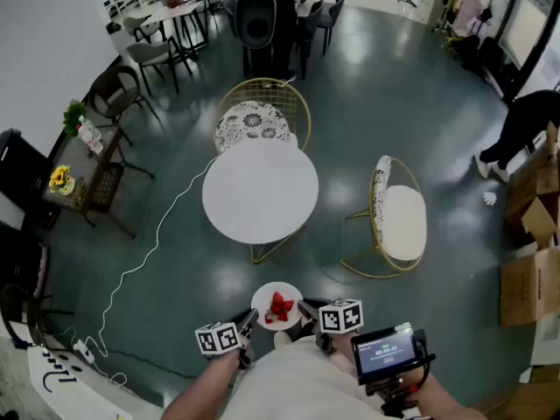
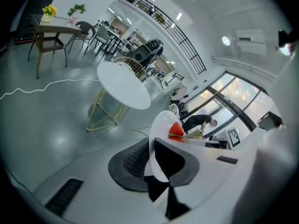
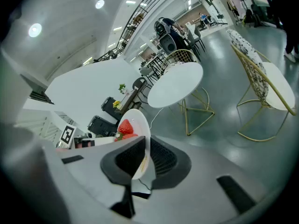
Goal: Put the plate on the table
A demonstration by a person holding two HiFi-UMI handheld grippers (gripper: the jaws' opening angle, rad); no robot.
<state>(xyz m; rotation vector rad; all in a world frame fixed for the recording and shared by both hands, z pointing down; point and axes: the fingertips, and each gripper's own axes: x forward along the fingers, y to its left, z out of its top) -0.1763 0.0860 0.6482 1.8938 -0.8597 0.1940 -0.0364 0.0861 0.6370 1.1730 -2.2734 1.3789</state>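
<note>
**Head view: one plate, carried by two grippers, short of the table**

The left gripper (image 2: pixel 150 146) is clamped on one rim of the single white plate (image 1: pixel 262 301). The right gripper (image 3: pixel 146 146) is clamped on the opposite rim. The plate carries red strawberries (image 1: pixel 279 307), count unclear, and is held in the air near the person's body, well apart from the one round white table (image 1: pixel 260 191). There are two gold-framed chairs: the far chair (image 1: pixel 258 119) just behind the table and the side chair (image 1: pixel 401 221) to its right. The floor (image 1: pixel 420 112) is dark and glossy. One white cable (image 1: pixel 147 254) trails to the left.
</note>
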